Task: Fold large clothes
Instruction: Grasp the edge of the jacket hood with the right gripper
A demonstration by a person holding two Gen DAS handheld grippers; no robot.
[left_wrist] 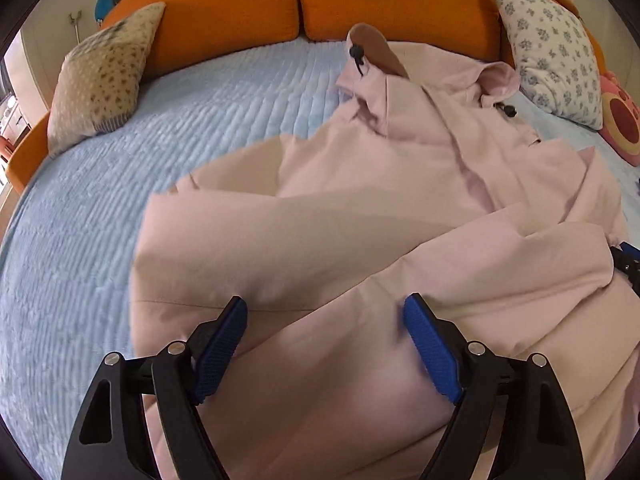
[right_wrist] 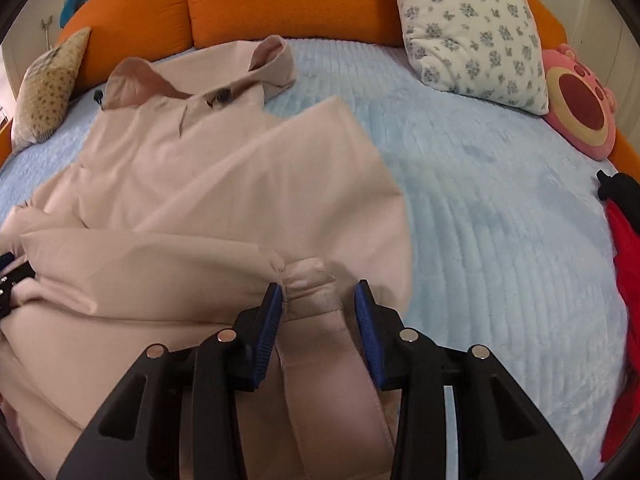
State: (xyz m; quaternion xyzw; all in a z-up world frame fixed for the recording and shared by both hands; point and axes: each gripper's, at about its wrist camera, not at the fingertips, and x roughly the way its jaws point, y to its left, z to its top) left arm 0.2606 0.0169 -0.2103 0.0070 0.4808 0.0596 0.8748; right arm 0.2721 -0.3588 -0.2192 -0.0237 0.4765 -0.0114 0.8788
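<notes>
My left hand-held gripper (left_wrist: 324,316) gapes wide over the pink jacket (left_wrist: 380,208); right hand-held gripper (right_wrist: 318,300) sits narrower, straddling the hem without pinching. I'd clamp both before lifting toward the hood (right_wrist: 192,68).

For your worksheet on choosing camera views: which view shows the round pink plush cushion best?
The right wrist view: the pink plush cushion shows nearly whole beside the floral pillow. The left wrist view catches only part of it at the right edge.
</notes>
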